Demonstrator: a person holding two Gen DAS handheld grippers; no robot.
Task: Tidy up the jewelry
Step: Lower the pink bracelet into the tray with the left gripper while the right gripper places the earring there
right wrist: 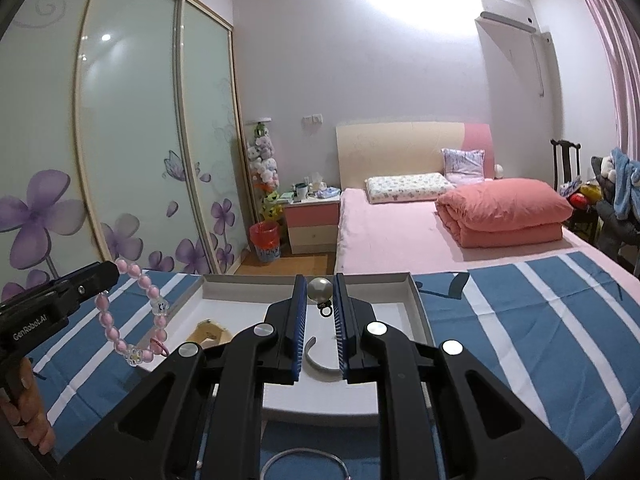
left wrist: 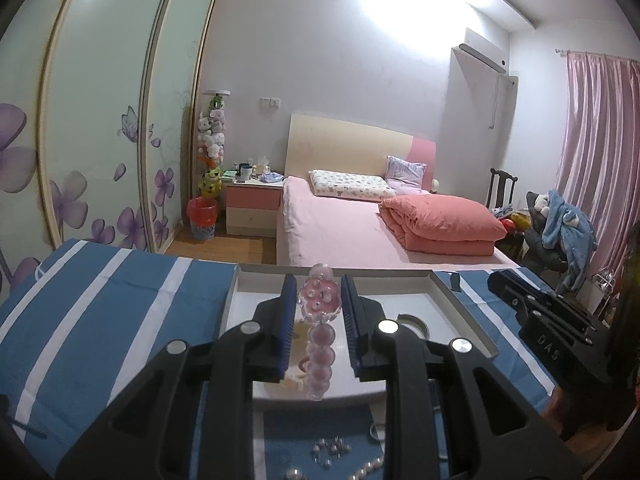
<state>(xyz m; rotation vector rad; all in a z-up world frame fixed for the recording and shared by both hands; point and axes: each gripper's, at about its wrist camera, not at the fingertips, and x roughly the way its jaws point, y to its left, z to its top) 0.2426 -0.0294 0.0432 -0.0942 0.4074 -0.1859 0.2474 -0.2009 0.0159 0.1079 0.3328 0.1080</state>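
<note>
Lower edge of the left wrist view: loose pearl beads (left wrist: 372,467) on the blue striped cloth (left wrist: 100,300). Centre: left tongs (left wrist: 318,300) clamped on the pink bead bracelet (left wrist: 320,312), which hangs between the pads above the white tray (left wrist: 460,304). Right wrist view, centre: right tongs (right wrist: 320,294) gripping a pearl pendant (right wrist: 319,290) over the same tray; a silver cuff (right wrist: 320,362) lies on its floor below. Bottom: a thin wire ring (right wrist: 304,462). Upper right: the bed (right wrist: 400,236).
</note>
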